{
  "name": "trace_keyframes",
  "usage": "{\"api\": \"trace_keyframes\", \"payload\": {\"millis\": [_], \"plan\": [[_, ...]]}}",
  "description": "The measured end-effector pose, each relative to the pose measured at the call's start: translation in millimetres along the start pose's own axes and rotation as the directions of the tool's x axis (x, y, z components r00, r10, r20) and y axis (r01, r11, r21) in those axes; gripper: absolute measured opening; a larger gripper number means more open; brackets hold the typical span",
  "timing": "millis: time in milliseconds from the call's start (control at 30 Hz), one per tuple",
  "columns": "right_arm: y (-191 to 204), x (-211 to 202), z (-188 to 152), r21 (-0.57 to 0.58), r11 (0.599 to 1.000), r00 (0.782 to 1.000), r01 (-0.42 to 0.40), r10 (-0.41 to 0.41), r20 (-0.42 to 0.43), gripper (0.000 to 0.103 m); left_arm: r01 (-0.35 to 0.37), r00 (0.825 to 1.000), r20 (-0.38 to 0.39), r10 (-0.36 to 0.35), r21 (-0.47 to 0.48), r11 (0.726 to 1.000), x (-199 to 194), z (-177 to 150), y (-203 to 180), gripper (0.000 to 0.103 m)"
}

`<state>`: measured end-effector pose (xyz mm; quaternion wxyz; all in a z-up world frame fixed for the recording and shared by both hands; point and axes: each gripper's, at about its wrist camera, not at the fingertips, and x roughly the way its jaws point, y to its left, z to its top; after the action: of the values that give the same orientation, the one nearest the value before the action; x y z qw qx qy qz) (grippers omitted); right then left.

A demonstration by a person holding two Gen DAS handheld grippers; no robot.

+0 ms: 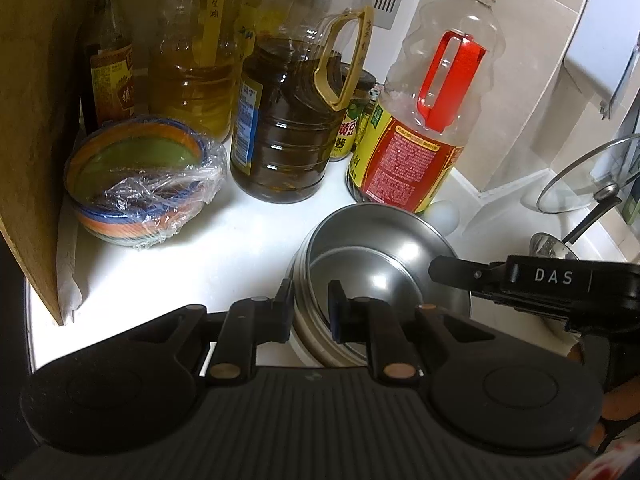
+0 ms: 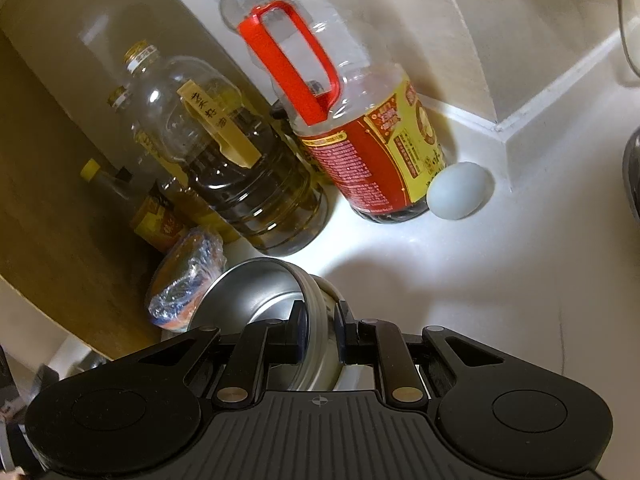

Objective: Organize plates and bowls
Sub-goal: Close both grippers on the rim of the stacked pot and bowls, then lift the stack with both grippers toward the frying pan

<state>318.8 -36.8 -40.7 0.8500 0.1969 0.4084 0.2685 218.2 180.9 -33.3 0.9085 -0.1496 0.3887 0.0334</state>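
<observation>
A stack of steel bowls [image 1: 376,256] sits tilted on the white counter [image 1: 224,248], over a white dish [image 1: 316,344]. My left gripper [image 1: 310,308] is shut on the stack's near-left rim, one finger inside and one outside. My right gripper [image 2: 320,328] is shut on the opposite rim of the same stack [image 2: 256,300]; it shows in the left wrist view [image 1: 520,284] as a black body marked DAS. A striped ceramic bowl under cling film [image 1: 144,184] stands to the left, also in the right wrist view [image 2: 184,284].
Several oil and sauce bottles crowd the back: a dark oil jug [image 1: 296,120], a red-handled bottle [image 1: 432,120]. A wooden board [image 1: 32,120] leans at the left. A pale egg [image 2: 460,190] lies by the red-handled bottle. A glass lid [image 1: 592,176] stands at the right.
</observation>
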Motion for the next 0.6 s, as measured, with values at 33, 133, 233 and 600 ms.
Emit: {"api": "trace_keyframes", "payload": {"millis": [33,133,233,600], "plan": [[2,0,0,-0.015,1.0,1.0,0.009,-0.009,-0.001,0.016,0.0,1.0,-0.003,0.0,-0.003,1.0,1,1,0,0.016],[8,2,-1,-0.058,0.998,0.999,0.036,-0.036,-0.001,0.016,-0.007,1.0,-0.003,0.007,-0.003,1.0,2,2,0,0.017],[10,3,-2,-0.075,0.996,0.999,0.047,-0.047,-0.009,0.017,-0.012,1.0,-0.01,0.012,-0.006,1.0,4,2,1,0.019],[7,11,-9,-0.054,0.995,0.995,0.086,-0.088,-0.037,0.035,-0.01,0.999,-0.042,0.009,-0.024,1.0,14,1,5,0.028]]}}
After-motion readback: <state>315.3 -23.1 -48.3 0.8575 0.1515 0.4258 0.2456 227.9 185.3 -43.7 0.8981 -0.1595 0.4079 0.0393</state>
